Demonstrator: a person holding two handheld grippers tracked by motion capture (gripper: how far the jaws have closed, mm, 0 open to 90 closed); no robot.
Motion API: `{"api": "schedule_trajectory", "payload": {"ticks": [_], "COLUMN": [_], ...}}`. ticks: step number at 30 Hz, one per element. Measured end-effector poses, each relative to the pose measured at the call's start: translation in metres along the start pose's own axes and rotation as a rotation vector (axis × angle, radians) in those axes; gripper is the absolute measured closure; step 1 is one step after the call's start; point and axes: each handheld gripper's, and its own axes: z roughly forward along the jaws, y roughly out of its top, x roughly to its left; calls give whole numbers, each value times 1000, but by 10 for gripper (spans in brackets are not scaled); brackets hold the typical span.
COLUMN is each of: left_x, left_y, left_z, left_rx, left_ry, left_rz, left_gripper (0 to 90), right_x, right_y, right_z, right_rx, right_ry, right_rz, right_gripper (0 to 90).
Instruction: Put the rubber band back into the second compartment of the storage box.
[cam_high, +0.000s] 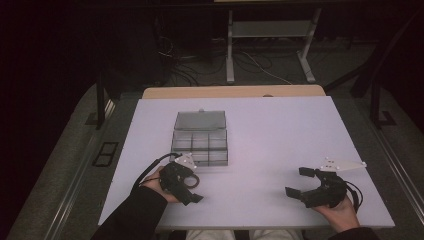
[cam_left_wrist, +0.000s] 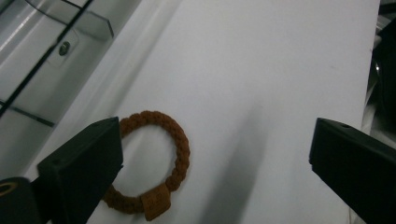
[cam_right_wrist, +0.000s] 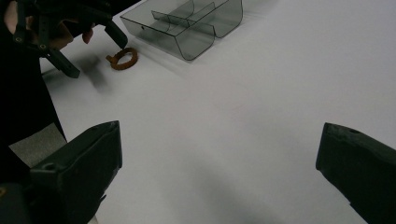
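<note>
Two grippers were in your hands over the white table (cam_high: 280, 130) in the high view: your left gripper (cam_high: 192, 189) sat just in front of the clear plastic compartment box (cam_high: 200, 140), whose lid stood open at the far side, and your right gripper (cam_high: 299, 183) rested well apart from it near the table's right front corner, its jaws spread with nothing between them. From up there the left jaws looked parted too, though your hand and the tool body covered whatever lay under them. In the left gripper view your jaws stood wide apart and gripped nothing; a brown braided hair tie (cam_left_wrist: 175, 149) lay flat on the table, partly tucked behind the jaw at the left of that view, and I could not tell whether it touched that jaw. The box's clear walls and dividers showed at the upper left, close to the tie. In the right gripper view your own jaws were again spread wide over bare tabletop, and farther off you could see the left gripper (cam_right_wrist: 100, 44) with one jaw tip just above the hair tie (cam_right_wrist: 123, 59), which lay just beside the compartment box (cam_right_wrist: 187, 23).
</note>
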Motion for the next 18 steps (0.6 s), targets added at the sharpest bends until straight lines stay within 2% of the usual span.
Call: {"api": "schedule_trajectory", "payload": {"ticks": [2, 3, 4, 12, 18], "left_x": [0, -2, -1, 2, 7], "left_y": [0, -1, -1, -1, -3], "left_z": [1, 1, 1, -1, -2], "left_rx": [13, 15, 19, 51, 52], "left_ry": [6, -1, -1, -12, -9], "left_rz": [9, -2, 15, 30, 37], "left_gripper": [43, 52, 60, 153, 204], "right_x": [0, 0, 0, 0, -1], "right_y": [0, 0, 0, 0, 0], "right_z": [0, 0, 0, 1, 0], "right_rx": [0, 0, 1, 2, 2], "right_ry": [1, 1, 1, -3, -5], "right_rz": [-5, -5, -5, -7, -7], "right_gripper": [0, 0, 0, 0, 0]}}
